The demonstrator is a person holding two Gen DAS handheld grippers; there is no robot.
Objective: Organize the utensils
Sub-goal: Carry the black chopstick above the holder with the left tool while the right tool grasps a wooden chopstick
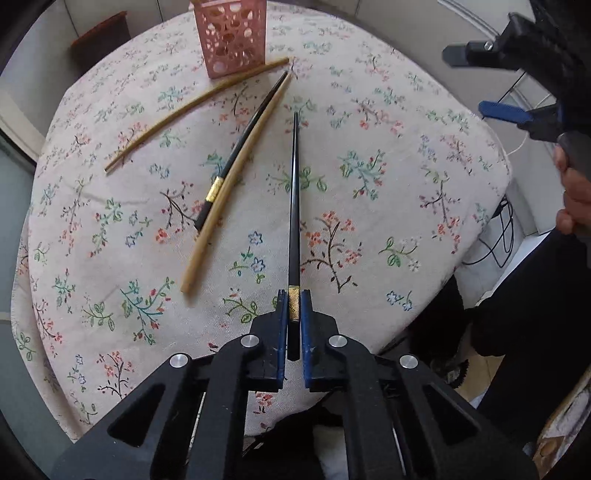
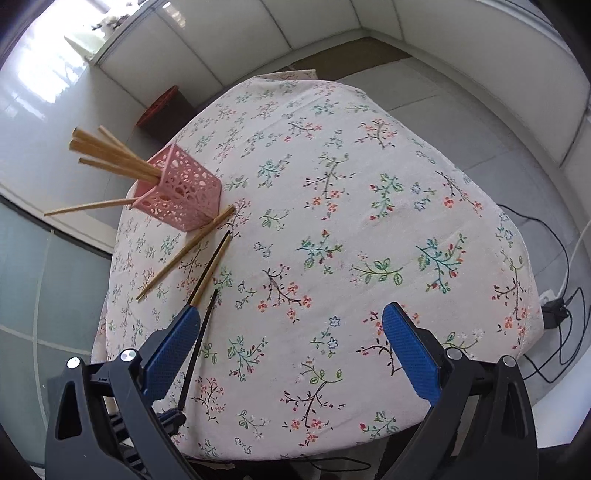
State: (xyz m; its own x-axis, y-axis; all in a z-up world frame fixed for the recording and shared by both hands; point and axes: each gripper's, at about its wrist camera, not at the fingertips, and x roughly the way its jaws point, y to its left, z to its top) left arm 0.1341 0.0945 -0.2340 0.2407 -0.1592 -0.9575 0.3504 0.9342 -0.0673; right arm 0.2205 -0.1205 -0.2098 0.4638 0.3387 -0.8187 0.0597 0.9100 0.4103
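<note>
My left gripper (image 1: 294,299) is shut on a black chopstick (image 1: 294,206) at its gold band, tip pointing away over the table; it also shows in the right wrist view (image 2: 201,339). A pink perforated holder (image 1: 231,35) stands at the far edge and holds several wooden chopsticks (image 2: 110,155). On the cloth lie a wooden chopstick (image 1: 192,110), another wooden chopstick (image 1: 236,177) and a second black chopstick (image 1: 236,155) beside it. My right gripper (image 2: 291,328) is open and empty above the table; it appears at the left wrist view's upper right (image 1: 517,85).
The table has a floral cloth (image 1: 369,184) and drops off on all sides. Cables and a power adapter (image 2: 554,310) lie on the floor to the right. A dark stool (image 2: 162,107) stands beyond the table.
</note>
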